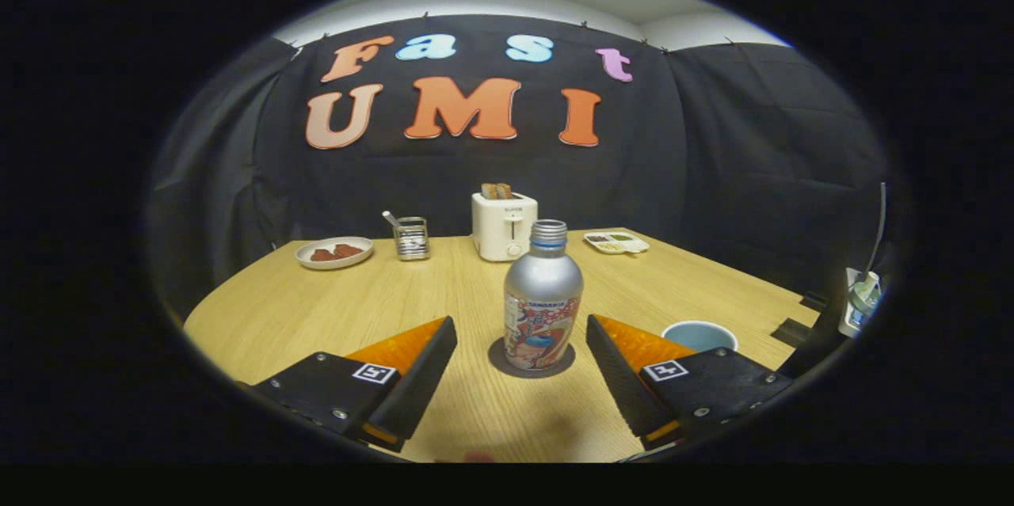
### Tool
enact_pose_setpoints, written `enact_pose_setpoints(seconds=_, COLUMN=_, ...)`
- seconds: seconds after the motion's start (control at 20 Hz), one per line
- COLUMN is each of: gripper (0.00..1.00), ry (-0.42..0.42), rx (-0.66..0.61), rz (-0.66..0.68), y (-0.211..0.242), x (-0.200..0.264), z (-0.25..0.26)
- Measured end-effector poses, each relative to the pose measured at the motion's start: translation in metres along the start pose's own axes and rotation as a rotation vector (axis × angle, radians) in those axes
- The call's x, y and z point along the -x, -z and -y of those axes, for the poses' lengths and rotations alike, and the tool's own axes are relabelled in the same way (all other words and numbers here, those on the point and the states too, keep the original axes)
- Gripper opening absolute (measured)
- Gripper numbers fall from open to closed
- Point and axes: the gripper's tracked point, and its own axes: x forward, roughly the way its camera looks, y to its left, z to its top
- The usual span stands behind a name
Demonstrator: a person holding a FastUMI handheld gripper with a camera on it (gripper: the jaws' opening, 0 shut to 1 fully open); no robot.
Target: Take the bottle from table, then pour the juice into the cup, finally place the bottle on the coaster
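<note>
Bottle [543, 308] stands upright on a dark round coaster [497, 359] on the table [277, 308], dead ahead of the tongs [521, 338], its long axis vertical. The tongs are spread wide, a finger flanking the bottle on each side, neither touching it. It is a silver metal bottle with a printed label low on its body and a bare threaded neck with no cap. A pale blue cup [699, 334] sits just beyond the right finger, near the bottle.
</note>
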Motion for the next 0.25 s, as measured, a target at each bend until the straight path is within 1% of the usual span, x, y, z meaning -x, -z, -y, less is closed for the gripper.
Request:
enact_pose_setpoints(seconds=0.1, gripper=0.97, ry=-0.058, rx=0.003, rz=0.019, y=-0.007, x=0.022, z=-0.017)
enact_pose_setpoints(seconds=0.25, gripper=0.97, ry=-0.104, rx=0.007, rz=0.07, y=-0.018, x=0.048, z=-0.036)
